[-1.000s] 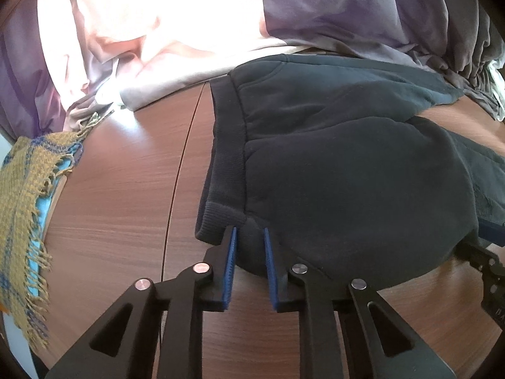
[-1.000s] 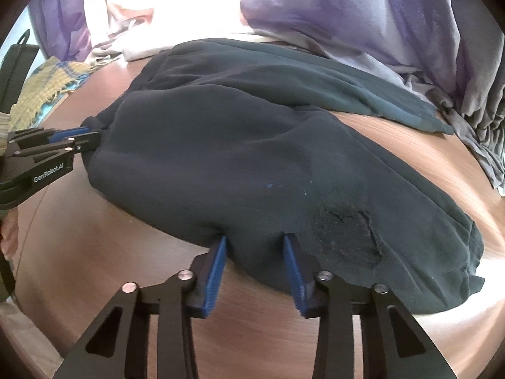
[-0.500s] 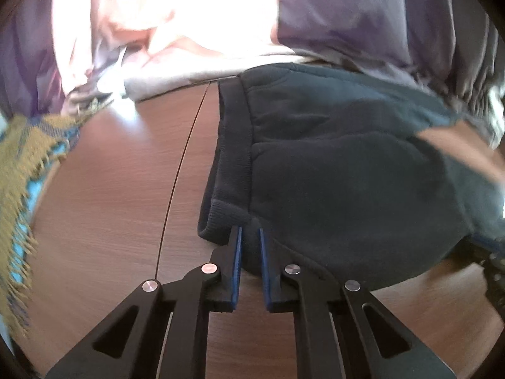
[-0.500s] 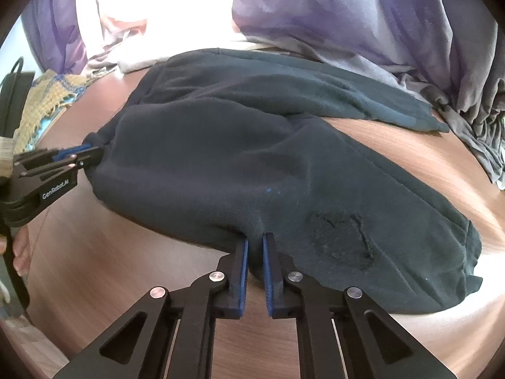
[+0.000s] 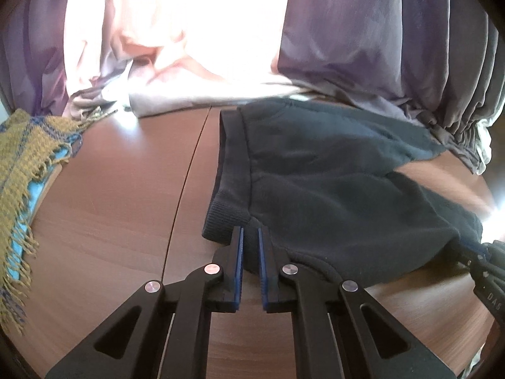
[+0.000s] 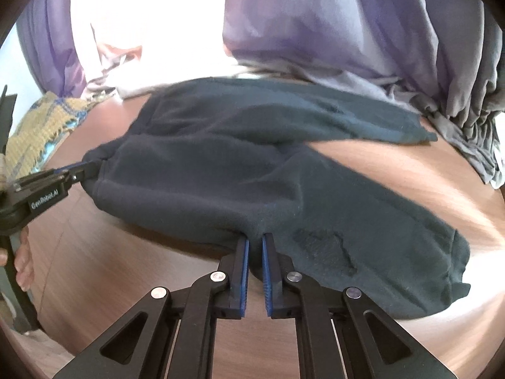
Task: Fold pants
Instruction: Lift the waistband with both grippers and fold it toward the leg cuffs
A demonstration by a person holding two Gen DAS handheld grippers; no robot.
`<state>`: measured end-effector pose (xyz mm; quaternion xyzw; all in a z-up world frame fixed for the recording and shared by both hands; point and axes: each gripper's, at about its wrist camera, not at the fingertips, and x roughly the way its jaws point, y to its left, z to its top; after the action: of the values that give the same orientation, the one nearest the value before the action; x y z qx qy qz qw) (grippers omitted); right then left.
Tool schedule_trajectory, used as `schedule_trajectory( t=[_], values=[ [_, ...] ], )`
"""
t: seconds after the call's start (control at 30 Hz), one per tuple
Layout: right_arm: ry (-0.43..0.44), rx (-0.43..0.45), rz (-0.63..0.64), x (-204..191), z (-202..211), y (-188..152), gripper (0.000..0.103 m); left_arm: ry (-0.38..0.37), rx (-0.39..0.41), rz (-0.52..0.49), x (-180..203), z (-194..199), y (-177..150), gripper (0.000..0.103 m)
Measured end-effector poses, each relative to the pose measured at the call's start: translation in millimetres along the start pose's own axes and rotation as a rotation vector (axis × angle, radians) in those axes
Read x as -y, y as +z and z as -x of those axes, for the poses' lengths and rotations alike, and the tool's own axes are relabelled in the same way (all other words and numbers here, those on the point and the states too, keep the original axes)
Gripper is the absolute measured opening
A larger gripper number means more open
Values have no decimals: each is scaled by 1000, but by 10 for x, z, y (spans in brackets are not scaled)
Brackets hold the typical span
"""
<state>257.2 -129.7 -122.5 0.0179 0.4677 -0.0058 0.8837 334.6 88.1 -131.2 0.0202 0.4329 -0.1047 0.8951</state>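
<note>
Dark navy pants (image 5: 331, 189) lie spread on a brown wooden table (image 5: 110, 221), waistband to the left. My left gripper (image 5: 250, 237) is shut on the near corner of the ribbed waistband (image 5: 225, 218). My right gripper (image 6: 255, 243) is shut on the near edge of the pants (image 6: 252, 173), partway along the near leg. The near edge is lifted a little off the table. The left gripper also shows in the right wrist view (image 6: 79, 170), pinching the waistband corner. The right gripper shows at the right edge of the left wrist view (image 5: 473, 252).
Purple and white curtains (image 5: 347, 47) hang and pile along the table's far edge. A yellow fringed woven cloth (image 5: 22, 164) over something blue lies at the left. A worn patch (image 6: 325, 249) marks the near leg. A table seam (image 5: 186, 183) runs left of the waistband.
Both grippers closed from open onto the pants' near edge. Both have since raised the cloth slightly and shifted the view upward.
</note>
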Motion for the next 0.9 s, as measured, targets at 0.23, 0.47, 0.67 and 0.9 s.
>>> schedule_trajectory(
  t=[0.23, 0.47, 0.67, 0.9],
  values=[
    [-1, 75, -18, 86, 166, 230, 9, -10, 49, 30, 37, 164, 256, 10],
    [-16, 130, -17, 218, 190, 510, 9, -16, 109, 19, 124, 179, 523, 10],
    [-34, 207, -28, 324, 223, 808, 8, -19, 155, 18, 199, 146, 769, 10],
    [-50, 268, -46, 461, 104, 1186, 8, -27, 166, 30, 270, -57, 1121, 10]
  ],
)
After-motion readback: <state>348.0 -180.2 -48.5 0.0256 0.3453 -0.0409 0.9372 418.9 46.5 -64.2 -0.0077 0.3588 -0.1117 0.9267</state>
